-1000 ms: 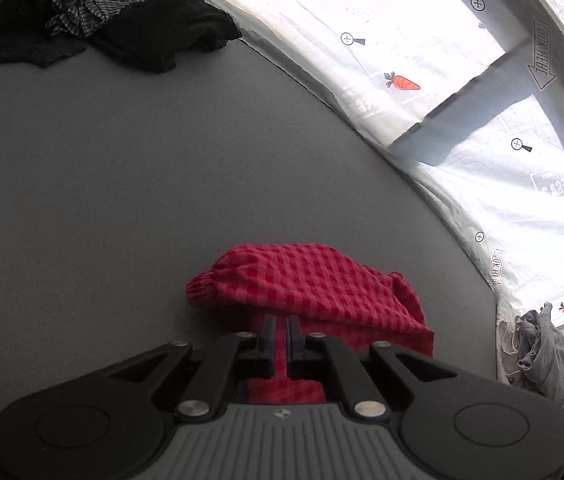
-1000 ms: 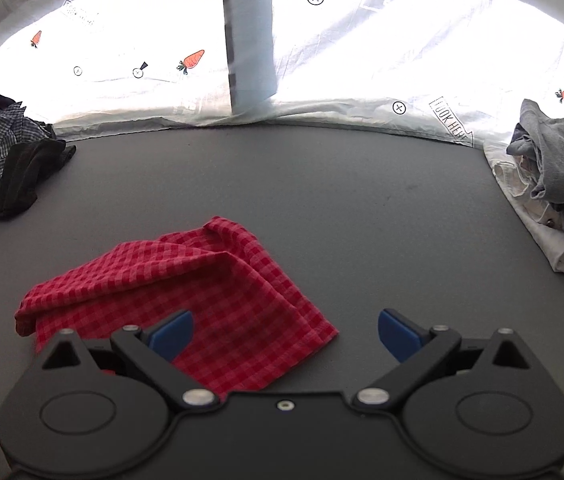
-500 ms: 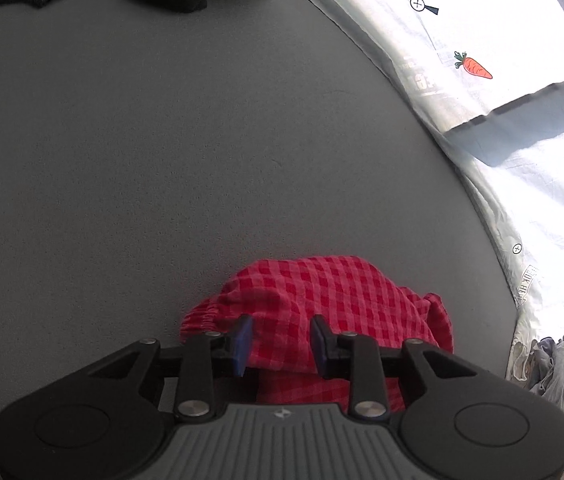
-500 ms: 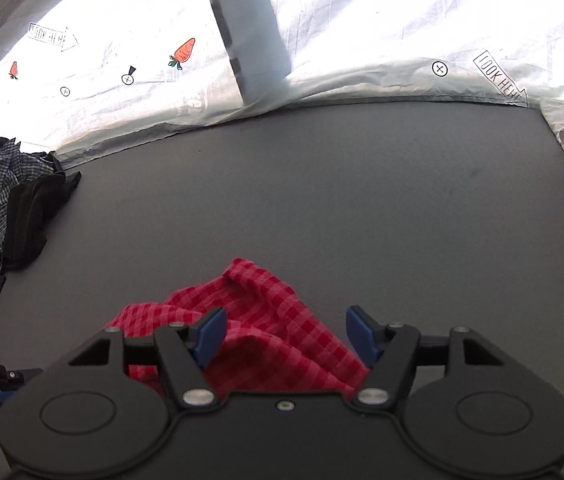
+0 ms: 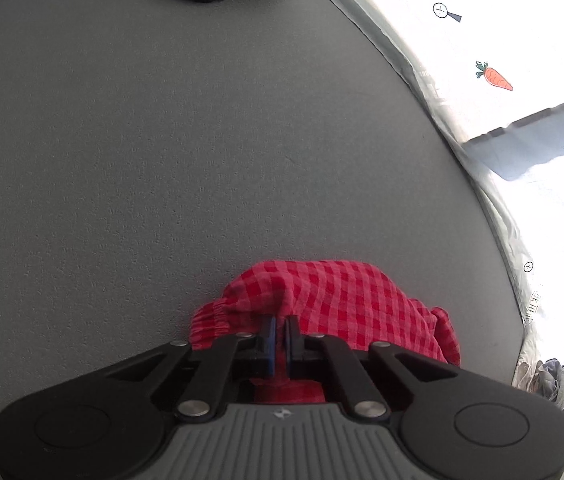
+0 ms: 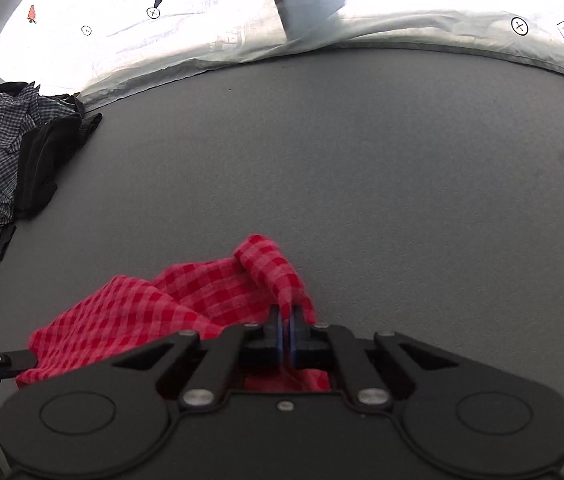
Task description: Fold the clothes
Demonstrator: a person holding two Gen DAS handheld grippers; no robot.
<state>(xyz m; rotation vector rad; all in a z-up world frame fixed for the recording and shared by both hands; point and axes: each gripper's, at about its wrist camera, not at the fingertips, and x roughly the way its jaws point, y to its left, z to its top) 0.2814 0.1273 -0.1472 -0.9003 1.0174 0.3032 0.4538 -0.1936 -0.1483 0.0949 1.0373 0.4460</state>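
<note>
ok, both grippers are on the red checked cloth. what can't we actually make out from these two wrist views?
- Red checked cloth: near edge hidden under the right gripper body; garment type unclear.
- Left view: the left gripper body covers the cloth's near part.
- Dark clothes pile: cut by the right view's left edge; item count unclear.
- Grey garment stack: tiny, at the left view's rim.

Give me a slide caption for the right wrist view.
Right gripper pinching a red checked cloth on the grey table, jaws shut.
</note>
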